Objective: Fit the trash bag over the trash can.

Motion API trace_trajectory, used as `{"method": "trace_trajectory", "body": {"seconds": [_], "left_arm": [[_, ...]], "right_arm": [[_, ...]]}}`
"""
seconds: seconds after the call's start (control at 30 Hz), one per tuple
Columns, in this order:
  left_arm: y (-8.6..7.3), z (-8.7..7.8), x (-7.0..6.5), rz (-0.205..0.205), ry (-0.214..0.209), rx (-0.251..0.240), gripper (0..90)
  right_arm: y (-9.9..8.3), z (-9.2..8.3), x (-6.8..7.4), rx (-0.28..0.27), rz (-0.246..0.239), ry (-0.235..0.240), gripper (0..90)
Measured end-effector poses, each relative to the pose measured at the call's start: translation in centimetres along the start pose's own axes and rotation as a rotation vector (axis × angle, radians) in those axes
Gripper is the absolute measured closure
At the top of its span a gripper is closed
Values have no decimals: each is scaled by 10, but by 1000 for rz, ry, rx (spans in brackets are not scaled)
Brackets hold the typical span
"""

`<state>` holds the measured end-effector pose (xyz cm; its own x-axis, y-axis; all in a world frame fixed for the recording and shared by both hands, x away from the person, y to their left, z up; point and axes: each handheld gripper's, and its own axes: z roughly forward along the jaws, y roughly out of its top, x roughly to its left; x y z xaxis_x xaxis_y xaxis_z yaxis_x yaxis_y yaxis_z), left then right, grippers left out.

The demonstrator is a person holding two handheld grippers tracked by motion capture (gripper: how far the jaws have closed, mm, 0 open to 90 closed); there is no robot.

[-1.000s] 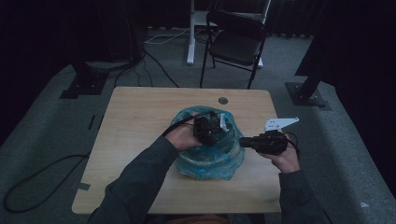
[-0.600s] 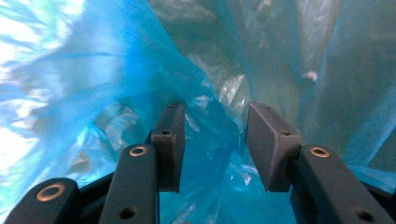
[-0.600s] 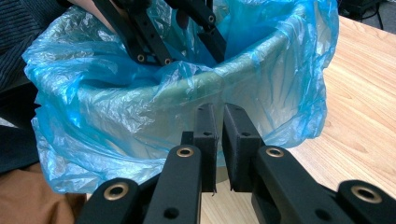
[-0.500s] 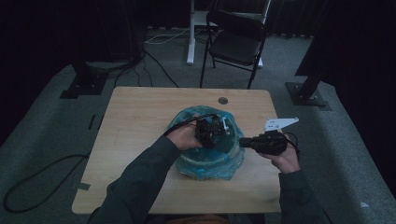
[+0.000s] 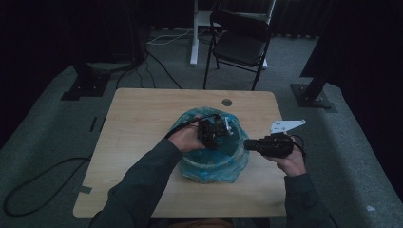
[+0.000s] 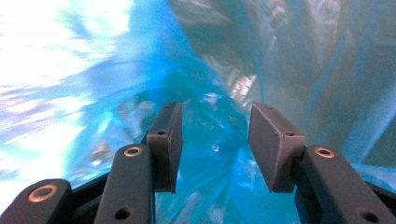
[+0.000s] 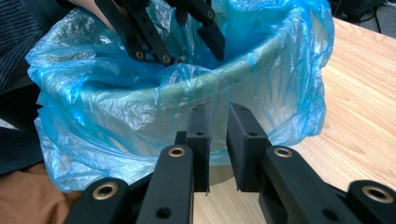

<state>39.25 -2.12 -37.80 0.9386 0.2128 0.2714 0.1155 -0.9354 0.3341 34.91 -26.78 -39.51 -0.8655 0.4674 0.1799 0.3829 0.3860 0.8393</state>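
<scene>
Nearest the person, the right gripper (image 5: 248, 144) hangs level at the near-right side of the bin (image 7: 261, 60), a round tub that stands near the middle of the wooden surface (image 5: 138, 118). Its jaws stand a narrow gap apart and have just been opening a little; in the right gripper view nothing lies between them, and the pads sit just before the blue bag's (image 7: 93, 121) outer skirt without pinching it.

The work in hand looks like lining the bin with the bag. By my reading it is well along: the film is already folded over the rim most of the way round and hangs down the outside wall, crumpled and uneven, with a loose flap at the near edge. What seems left is pressing the liner down inside and smoothing the overhang.

Farther in, the left gripper (image 5: 215, 132) reaches down into the bin's mouth. Its jaws are wide and have just been opening further; the left gripper view shows a ridge of blue film rising in the gap between the pads (image 6: 164, 140), but the film looks slack and I judge it is not clamped.

Beyond the surface stand a black folding chair (image 5: 240, 42) and cables on the grey floor (image 5: 57, 95).
</scene>
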Motion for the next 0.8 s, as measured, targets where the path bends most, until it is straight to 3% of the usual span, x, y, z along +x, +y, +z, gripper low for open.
{"method": "trace_trajectory", "body": {"seconds": [0.3, 0.33, 0.53, 0.67, 0.7, 0.8], "left_arm": [[-9, -23, 6, -61, 30, -128, 547], [-14, -31, 8, -73, 42, -168, 543], [-31, -55, 12, -111, 86, -288, 537], [-48, -66, 17, -168, 119, -364, 533], [-48, -66, 17, -168, 119, -364, 533], [-70, -71, 24, -244, 153, -430, 533]], "right_arm": [[0, -3, -1, -10, 2, -8, 757], [-1, -4, -2, -14, 6, -16, 728], [-5, -9, -9, -41, 39, -49, 658], [-8, -13, -13, -59, 61, -80, 619], [-8, -13, -13, -59, 61, -80, 619], [-10, -14, -16, -61, 74, -95, 601]]}}
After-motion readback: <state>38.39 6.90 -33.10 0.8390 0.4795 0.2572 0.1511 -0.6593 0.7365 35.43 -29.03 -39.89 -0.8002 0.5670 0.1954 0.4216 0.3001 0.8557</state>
